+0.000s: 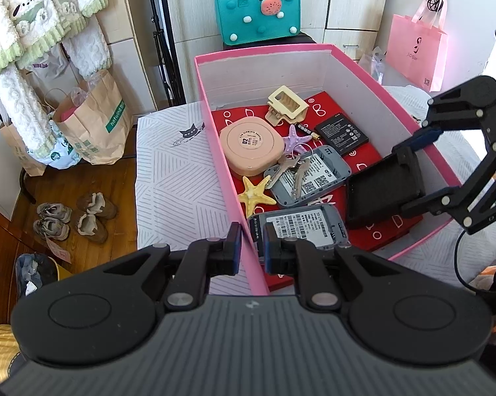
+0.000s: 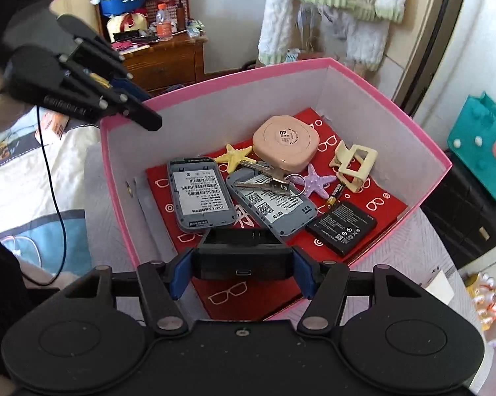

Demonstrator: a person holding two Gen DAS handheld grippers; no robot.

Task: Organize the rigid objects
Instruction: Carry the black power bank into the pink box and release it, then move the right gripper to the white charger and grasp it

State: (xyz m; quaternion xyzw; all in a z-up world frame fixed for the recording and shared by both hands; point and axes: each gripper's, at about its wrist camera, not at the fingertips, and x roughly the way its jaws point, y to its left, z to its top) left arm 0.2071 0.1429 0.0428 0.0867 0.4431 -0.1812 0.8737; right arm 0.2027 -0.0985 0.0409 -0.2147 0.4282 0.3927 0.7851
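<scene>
A pink box point(image 1: 215, 132) point(image 2: 380, 99) holds two grey devices point(image 1: 310, 178) point(image 2: 200, 198), keys point(image 1: 289, 168), a peach round case point(image 1: 251, 147) point(image 2: 284, 147), a yellow starfish point(image 1: 256, 194), a purple starfish point(image 2: 315, 180), a cream hair clip point(image 1: 286, 104) point(image 2: 353, 161) and a black battery point(image 1: 342, 132) point(image 2: 342, 226). My right gripper point(image 2: 241, 272) is shut on a black device point(image 2: 239, 257) point(image 1: 383, 188), holding it just inside the box's near wall. My left gripper point(image 1: 249, 247) is nearly closed astride the box's left wall, its jaws on either side of the rim.
The box stands on a white patterned cloth point(image 1: 172, 171). Paper bags point(image 1: 93, 125) and shoes point(image 1: 73, 217) are on the wood floor at left. A teal felt bag point(image 1: 258, 10) and a pink bag point(image 1: 416, 49) stand behind. A wooden dresser point(image 2: 162, 62) is beyond.
</scene>
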